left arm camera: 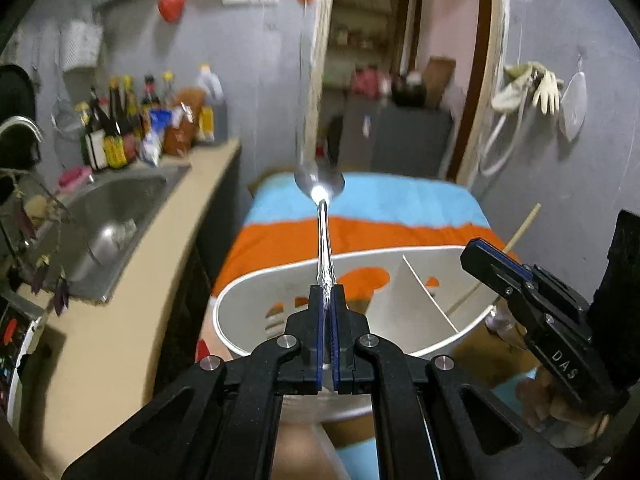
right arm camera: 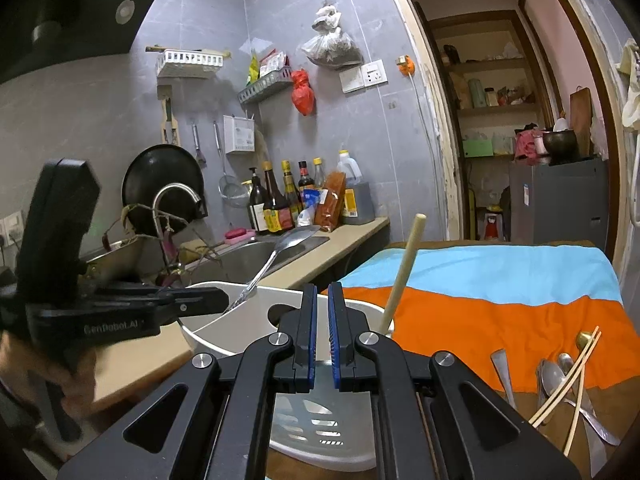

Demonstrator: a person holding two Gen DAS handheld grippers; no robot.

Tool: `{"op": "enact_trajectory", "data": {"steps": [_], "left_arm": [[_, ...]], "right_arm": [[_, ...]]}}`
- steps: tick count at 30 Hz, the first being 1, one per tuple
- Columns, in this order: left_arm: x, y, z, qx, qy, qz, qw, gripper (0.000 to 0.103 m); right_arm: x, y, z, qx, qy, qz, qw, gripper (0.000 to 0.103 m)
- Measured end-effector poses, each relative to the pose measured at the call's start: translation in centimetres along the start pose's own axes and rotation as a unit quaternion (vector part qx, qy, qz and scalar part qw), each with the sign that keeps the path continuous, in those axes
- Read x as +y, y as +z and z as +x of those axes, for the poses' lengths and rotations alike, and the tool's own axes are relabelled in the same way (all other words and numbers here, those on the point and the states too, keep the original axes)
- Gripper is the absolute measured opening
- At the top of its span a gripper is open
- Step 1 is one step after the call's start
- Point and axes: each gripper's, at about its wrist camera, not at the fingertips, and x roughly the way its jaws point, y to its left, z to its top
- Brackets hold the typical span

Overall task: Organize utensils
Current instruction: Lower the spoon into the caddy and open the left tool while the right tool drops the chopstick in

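- left gripper point(left arm camera: 327, 294) is clamping the handle end of a metal spoon point(left arm camera: 320, 188), bowl pointing up and away; holding it by the tail probably lets the handle drop first into the caddy.
- spoon is hanging over the white utensil caddy point(left arm camera: 436, 252), above its larger left compartment; not yet inside, as far as i can tell.
- caddy is sitting on the striped blue-and-orange cloth point(right arm camera: 500, 280) beside the sink counter point(right arm camera: 352, 236); a divider point(left arm camera: 428, 292) is splitting it so types can be kept apart.
- a wooden chopstick point(right arm camera: 404, 276) is already leaning in the right compartment, tip sticking out over the rim.
- right gripper point(right arm camera: 320, 316) is hovering just above the caddy rim, jaws nearly together with a thin gap, gripping nothing.
- remaining utensils point(right arm camera: 560, 384) — spoons, a chopstick pair, what looks like a knife — are lying in a loose pile on the cloth to the right, well apart from the caddy; most sorting is looking undone.
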Motion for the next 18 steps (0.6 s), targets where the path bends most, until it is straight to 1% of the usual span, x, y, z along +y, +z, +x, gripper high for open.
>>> {"op": "enact_trajectory", "data": {"steps": [2, 5, 9, 11, 13, 15, 16, 17, 18], "left_arm": [[0.1, 0.4, 0.5, 0.037, -0.017, -0.003, 0.9992, 0.003], [0.9, 0.7, 0.9, 0.073, -0.039, -0.018, 0.9965, 0.002], [1.2, 1.3, 1.7, 0.125, -0.055, -0.004, 0.9906, 0.001], [0.9, 1.9, 2.3, 0.151, -0.053, 0.013, 0.9869, 0.001], [1.0, 2.2, 2.9, 0.175, -0.048, 0.016, 0.9833, 0.001], [1.3, 1.7, 4.1, 0.193, -0.031, 0.015, 0.9806, 0.002], [1.1, 1.6, 4.1, 0.182, -0.012, 0.026, 0.9829, 0.002], [0.9, 1.4, 4.0, 0.182, -0.004, 0.027, 0.9829, 0.005], [0.6, 1.2, 3.8, 0.174, 0.001, 0.027, 0.9843, 0.006]], "right_arm": [[0.0, 0.1, -0.1, 0.006, 0.001, 0.001, 1.000, 0.005], [-0.3, 0.4, 0.0, 0.017, 0.004, 0.008, 1.000, 0.005], [-0.4, 0.7, 0.2, 0.032, 0.003, 0.016, 0.999, 0.005], [-0.5, 0.8, 0.3, 0.039, 0.004, 0.021, 0.999, 0.005], [-0.5, 1.0, 0.2, 0.045, 0.011, 0.029, 0.999, 0.005], [-0.2, 0.7, 0.1, 0.044, 0.010, 0.020, 0.999, 0.006], [0.0, 0.7, -0.3, 0.034, 0.004, 0.011, 0.999, 0.008], [0.1, 0.6, -0.5, 0.028, 0.000, 0.009, 1.000, 0.019], [0.0, 0.5, -0.8, 0.022, 0.004, 0.009, 1.000, 0.025]]}}
